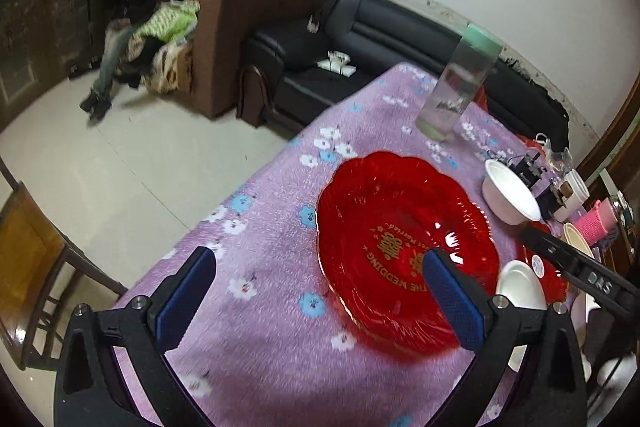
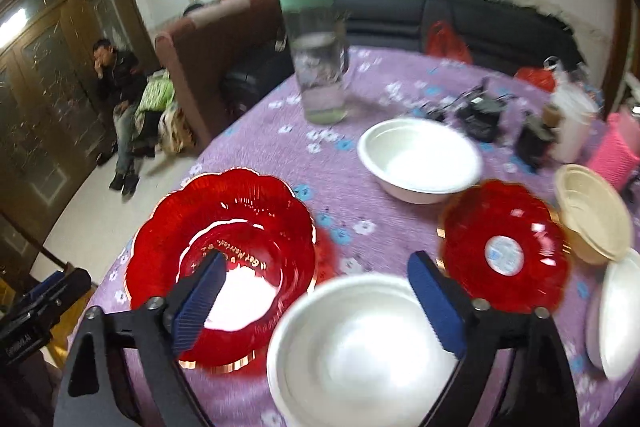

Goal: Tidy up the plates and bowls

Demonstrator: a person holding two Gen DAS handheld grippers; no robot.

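In the right wrist view the nearest white bowl (image 2: pixel 360 351) runs off the bottom edge, and the white plate (image 2: pixel 614 315) at far right is cut by the frame. The dark gadgets (image 2: pixel 480 115) at the far side of the table are too smeared to identify. In the left wrist view the blue finger pad (image 1: pixel 452 303) hides part of the big red plate (image 1: pixel 400 239), whose gold lettering is only partly readable, and the small red plate (image 1: pixel 542 267) sits mostly hidden behind a black bar.

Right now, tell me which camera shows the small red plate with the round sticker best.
The right wrist view. There the small red plate shows whole, sticker in its middle, on the purple tablecloth beside the cream bowl. In the left wrist view only a sliver shows, cut off by the right gripper's arm and a white bowl.
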